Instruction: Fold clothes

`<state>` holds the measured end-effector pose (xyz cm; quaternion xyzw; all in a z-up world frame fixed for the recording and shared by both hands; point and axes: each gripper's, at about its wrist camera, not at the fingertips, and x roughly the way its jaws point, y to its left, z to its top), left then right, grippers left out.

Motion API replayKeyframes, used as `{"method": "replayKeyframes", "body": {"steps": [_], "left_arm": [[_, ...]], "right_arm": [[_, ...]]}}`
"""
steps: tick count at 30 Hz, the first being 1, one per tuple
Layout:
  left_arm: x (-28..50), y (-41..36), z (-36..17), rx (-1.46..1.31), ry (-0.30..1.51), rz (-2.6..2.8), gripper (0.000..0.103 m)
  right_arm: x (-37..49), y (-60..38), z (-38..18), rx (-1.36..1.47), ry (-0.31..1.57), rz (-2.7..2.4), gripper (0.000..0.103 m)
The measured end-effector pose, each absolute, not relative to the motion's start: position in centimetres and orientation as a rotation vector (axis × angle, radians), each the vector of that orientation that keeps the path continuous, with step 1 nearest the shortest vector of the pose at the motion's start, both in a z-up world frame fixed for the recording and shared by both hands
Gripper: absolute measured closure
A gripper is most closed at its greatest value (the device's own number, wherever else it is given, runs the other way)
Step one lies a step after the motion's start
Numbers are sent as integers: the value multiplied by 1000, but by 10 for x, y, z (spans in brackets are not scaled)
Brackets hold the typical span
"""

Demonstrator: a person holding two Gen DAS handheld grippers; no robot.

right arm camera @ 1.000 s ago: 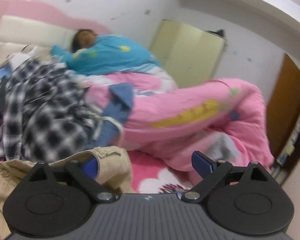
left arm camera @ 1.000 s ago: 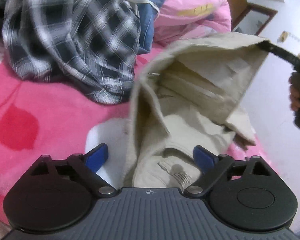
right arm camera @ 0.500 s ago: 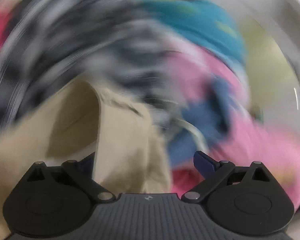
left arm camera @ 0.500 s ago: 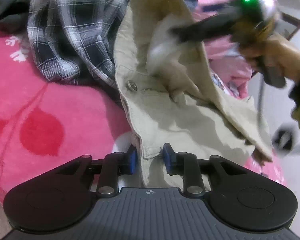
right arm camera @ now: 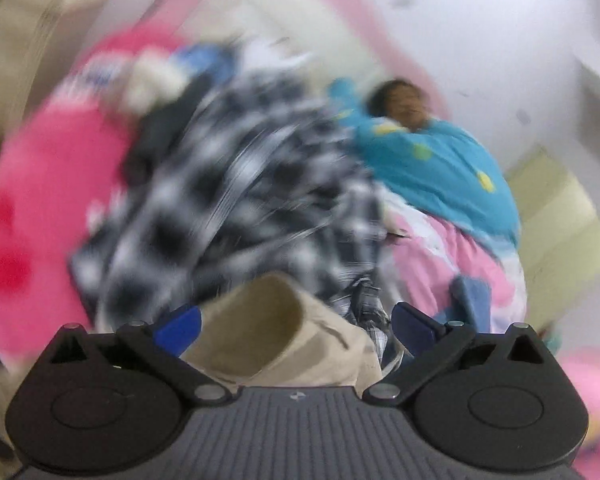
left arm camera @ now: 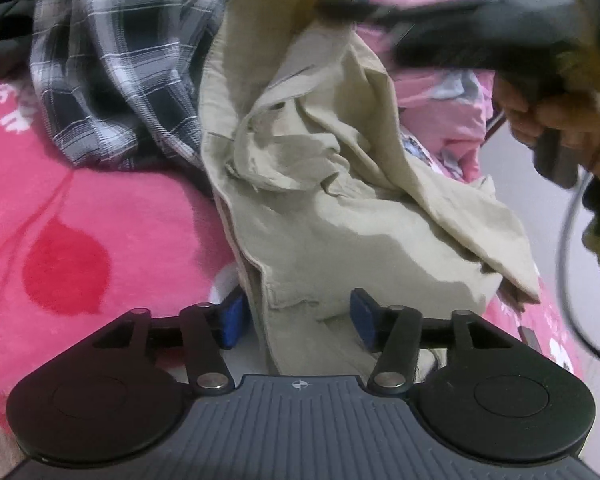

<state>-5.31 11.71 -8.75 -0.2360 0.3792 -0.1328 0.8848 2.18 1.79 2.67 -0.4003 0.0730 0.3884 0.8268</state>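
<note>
1. Beige pants [left arm camera: 324, 216] lie crumpled on the bed [left arm camera: 100, 216], unfolded; plaid shirt [left arm camera: 112, 72] also waits.
2. Left tool [left arm camera: 296, 316] opening, waistband between its pads.
3. Right tool [right arm camera: 296, 324] spreading wide, fabric between, probably ungripped; view blurred.

light: soft, even indoor | left view: mostly sharp | right view: heavy motion blur | edges: fisheye-bent

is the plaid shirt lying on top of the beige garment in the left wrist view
No, the beige garment overlaps the plaid shirt, which lies behind it.
</note>
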Motion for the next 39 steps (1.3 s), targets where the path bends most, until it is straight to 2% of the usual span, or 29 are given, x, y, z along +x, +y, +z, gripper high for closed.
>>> {"method": "replayKeyframes", "body": {"steps": [3,6,8,15,17,20,23,28,34,36,37,39], "left_arm": [[-55,111,-88,-438,779,-291,43],[-58,99,-86,-343,762,-286,46],[-61,94,-85,-279,754,-271,52],[-57,86,-84,-226,760,-248,54],[-54,83,-82,-218,765,-234,56],[-47,78,-80,-198,766,-215,59],[-41,75,-79,-193,772,-193,60],[-36,73,-78,-200,792,-167,59],[-34,68,-77,-169,806,-157,55],[-33,67,-79,-166,802,-158,51],[-33,66,-79,-165,801,-160,48],[-32,63,-80,-154,800,-161,45]], "right_arm": [[12,-26,51,-504,236,779,0],[1,-86,52,-233,346,714,0],[-9,-138,49,-132,393,639,0],[-66,-345,45,185,458,6,1],[-85,-384,37,292,488,-105,10],[-112,-416,19,407,513,-192,17],[-109,-389,6,344,525,-135,24],[-35,-286,-14,170,531,93,36],[70,-200,-60,6,576,160,37],[99,-182,-92,-70,619,128,29],[113,-173,-108,-108,640,112,20],[109,-173,-106,-123,615,45,5]]}}
